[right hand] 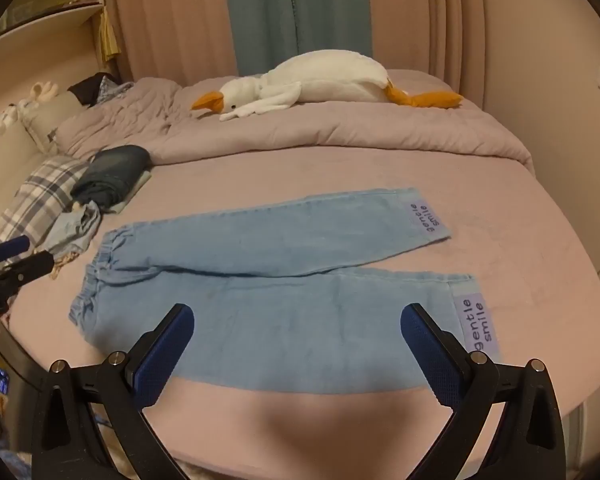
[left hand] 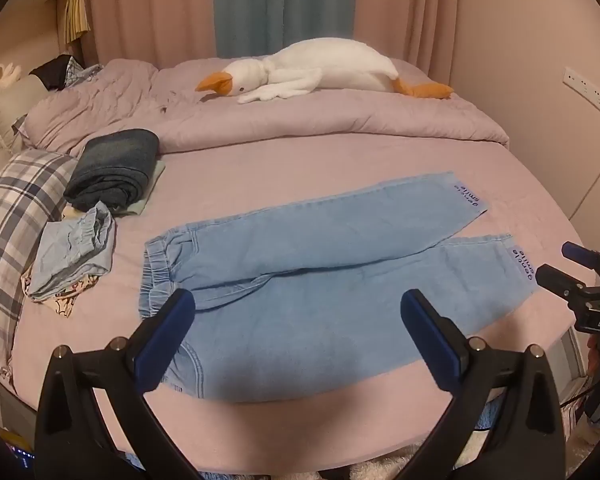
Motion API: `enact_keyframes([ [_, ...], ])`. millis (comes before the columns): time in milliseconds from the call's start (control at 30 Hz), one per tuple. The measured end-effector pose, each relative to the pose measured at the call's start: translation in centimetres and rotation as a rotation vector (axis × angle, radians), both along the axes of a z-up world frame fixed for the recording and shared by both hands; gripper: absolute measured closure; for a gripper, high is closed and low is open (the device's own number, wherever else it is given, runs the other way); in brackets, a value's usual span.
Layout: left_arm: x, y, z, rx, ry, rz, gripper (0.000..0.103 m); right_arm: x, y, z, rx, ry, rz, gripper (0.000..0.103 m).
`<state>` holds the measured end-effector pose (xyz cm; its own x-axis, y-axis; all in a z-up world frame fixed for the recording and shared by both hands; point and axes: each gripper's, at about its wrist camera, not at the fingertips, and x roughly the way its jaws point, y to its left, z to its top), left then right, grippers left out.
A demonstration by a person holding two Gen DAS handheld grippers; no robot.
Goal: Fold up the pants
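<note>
The light blue pants (right hand: 260, 288) lie flat and unfolded across the pink bed sheet (right hand: 520, 240), waistband to my left, legs spread in a narrow V to my right. Each cuff carries a lilac patch (right hand: 478, 326) reading "gentle smile". My left gripper (left hand: 298, 310) hovers over the seat with its blue pads wide apart, holding nothing; my right gripper (right hand: 298, 322) hangs over the near leg, equally wide and empty, and its body shows the letters "DAS" in the left view. Beyond the pants a rumpled duvet (left hand: 300, 120) carries a white plush goose (left hand: 320, 70). Folded dark jeans (left hand: 116, 170) sit by a plaid pillow (left hand: 16, 216). Curtains (left hand: 160, 8) close the back; the heap by the headboard is too dim to identify.
</note>
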<state>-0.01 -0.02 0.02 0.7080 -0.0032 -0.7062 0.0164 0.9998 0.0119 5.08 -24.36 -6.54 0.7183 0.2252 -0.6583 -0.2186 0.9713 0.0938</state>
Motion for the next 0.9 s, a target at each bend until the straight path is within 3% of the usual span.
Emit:
enact_keyframes([
  [300,0.1,0.8,-0.5,-0.06,0.018,-0.017,0.0,-0.1,1.0,0.5,-0.024,0.029,0.034,0.001],
  [900,0.1,0.6,-0.4,-0.047,0.013,-0.017,0.0,-0.1,1.2,0.5,-0.02,0.027,0.03,0.001],
])
